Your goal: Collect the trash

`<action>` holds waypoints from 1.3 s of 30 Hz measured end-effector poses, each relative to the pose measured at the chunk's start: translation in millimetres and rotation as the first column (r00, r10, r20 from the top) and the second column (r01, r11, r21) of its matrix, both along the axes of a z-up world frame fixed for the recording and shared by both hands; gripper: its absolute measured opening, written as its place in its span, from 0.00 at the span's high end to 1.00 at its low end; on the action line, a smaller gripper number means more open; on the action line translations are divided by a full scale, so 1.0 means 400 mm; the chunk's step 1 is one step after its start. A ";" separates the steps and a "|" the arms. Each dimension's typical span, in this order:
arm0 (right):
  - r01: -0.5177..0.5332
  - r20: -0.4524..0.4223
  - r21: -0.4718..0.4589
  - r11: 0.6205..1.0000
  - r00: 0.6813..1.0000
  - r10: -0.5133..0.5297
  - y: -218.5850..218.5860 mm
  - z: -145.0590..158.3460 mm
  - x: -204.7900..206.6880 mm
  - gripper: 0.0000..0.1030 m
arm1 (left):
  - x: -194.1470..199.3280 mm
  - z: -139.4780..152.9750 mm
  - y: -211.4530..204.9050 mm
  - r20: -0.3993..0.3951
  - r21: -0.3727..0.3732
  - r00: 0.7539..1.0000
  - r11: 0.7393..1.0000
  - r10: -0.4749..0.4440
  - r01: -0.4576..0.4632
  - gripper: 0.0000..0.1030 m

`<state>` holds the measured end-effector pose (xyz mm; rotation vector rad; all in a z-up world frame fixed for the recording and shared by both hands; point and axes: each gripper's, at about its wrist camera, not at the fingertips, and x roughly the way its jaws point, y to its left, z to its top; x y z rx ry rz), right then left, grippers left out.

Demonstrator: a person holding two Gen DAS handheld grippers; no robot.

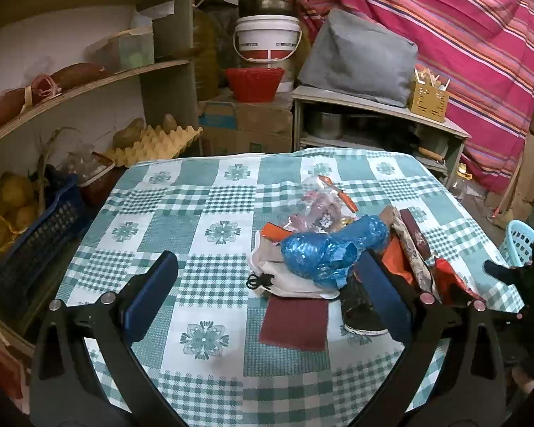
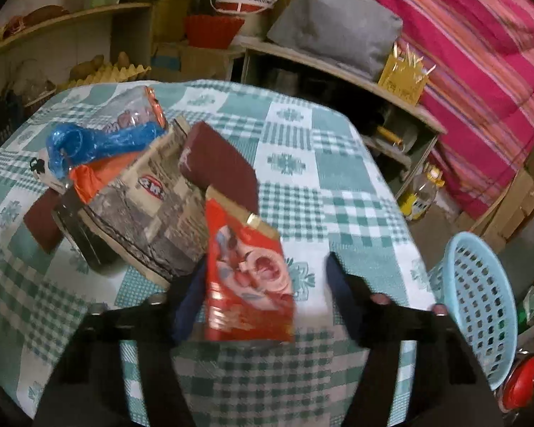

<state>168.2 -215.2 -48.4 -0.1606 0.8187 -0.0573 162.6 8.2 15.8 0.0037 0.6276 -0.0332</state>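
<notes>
Your right gripper (image 2: 263, 295) stands half open, jaws straddling the glossy red printed snack wrapper (image 2: 247, 270) on the checked counter (image 2: 338, 185); grip not confirmed. Light, crinkly, slippery: pinch its near edge. Left gripper (image 1: 267, 284) gapes empty before the crumpled blue plastic bag (image 1: 333, 249).

The bench (image 1: 195, 213) lies bare on its left half and near edge. A trash heap (image 1: 331, 249) crowds the right middle. A blue basket (image 2: 480, 302) stands off the right edge, shelves (image 1: 89, 82) wall the left.
</notes>
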 end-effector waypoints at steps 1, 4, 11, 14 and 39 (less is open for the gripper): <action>-0.002 -0.013 0.027 1.000 1.000 0.003 -0.008 -0.002 0.002 0.55 | -0.001 0.000 -0.001 -0.001 0.001 1.000 1.000 0.000 0.000 0.05; -0.007 -0.022 0.068 0.998 1.000 0.008 -0.026 -0.005 0.004 0.68 | -0.003 -0.003 -0.003 -0.004 0.000 1.000 1.000 0.001 -0.001 0.05; -0.029 0.001 0.099 0.995 1.000 0.029 -0.050 0.010 -0.002 0.87 | -0.009 -0.008 -0.039 -0.012 -0.006 1.000 1.000 -0.016 0.015 0.05; -0.034 0.023 0.093 0.995 0.999 0.032 -0.063 0.022 -0.007 0.91 | -0.018 -0.009 -0.067 -0.006 0.005 1.000 1.000 -0.027 0.027 0.05; 0.089 0.089 0.207 0.974 0.990 -0.109 -0.320 0.072 -0.074 0.92 | 0.057 -0.101 -0.343 -0.102 0.030 0.982 0.986 -0.160 0.164 0.11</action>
